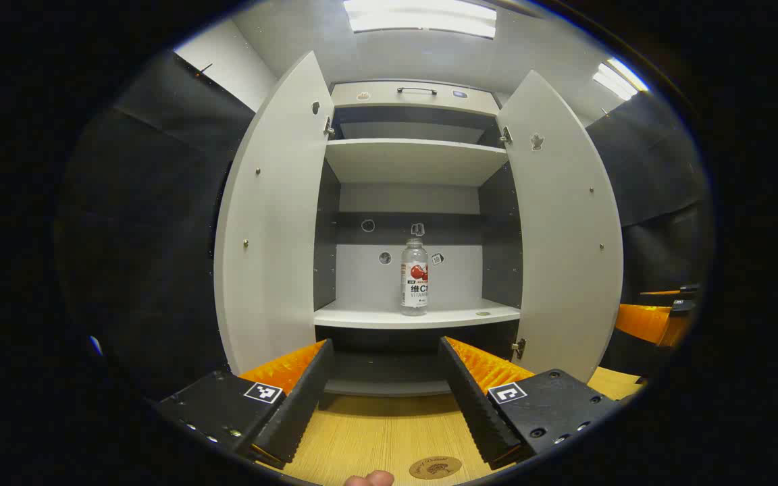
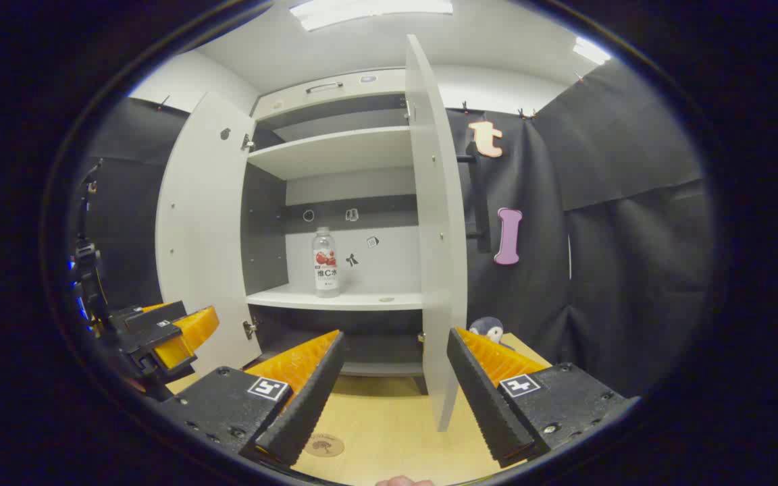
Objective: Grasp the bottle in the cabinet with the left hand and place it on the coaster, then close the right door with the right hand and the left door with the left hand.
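A clear bottle (image 1: pixel 414 277) with a red-and-white label stands upright on the lower shelf (image 1: pixel 362 317) of the white cabinet; the right gripper view has the same bottle (image 2: pixel 325 262). Both doors stand wide: the left door (image 1: pixel 271 216) and the right door (image 1: pixel 564 223). A round brown coaster (image 1: pixel 435 467) lies on the wooden table just below my left gripper (image 1: pixel 383 356), which is open and well short of the bottle. My right gripper (image 2: pixel 394 345) is open too, straddling the edge of the right door (image 2: pixel 436 223). The coaster (image 2: pixel 323 445) lies by its left finger.
The wooden table (image 1: pixel 375 432) runs up to the cabinet's base. A small plush penguin (image 2: pixel 487 328) sits behind the right door by the black cloth wall. The left gripper (image 2: pixel 159 337) shows at the left of the right gripper view. The upper shelf (image 1: pixel 416 158) is bare.
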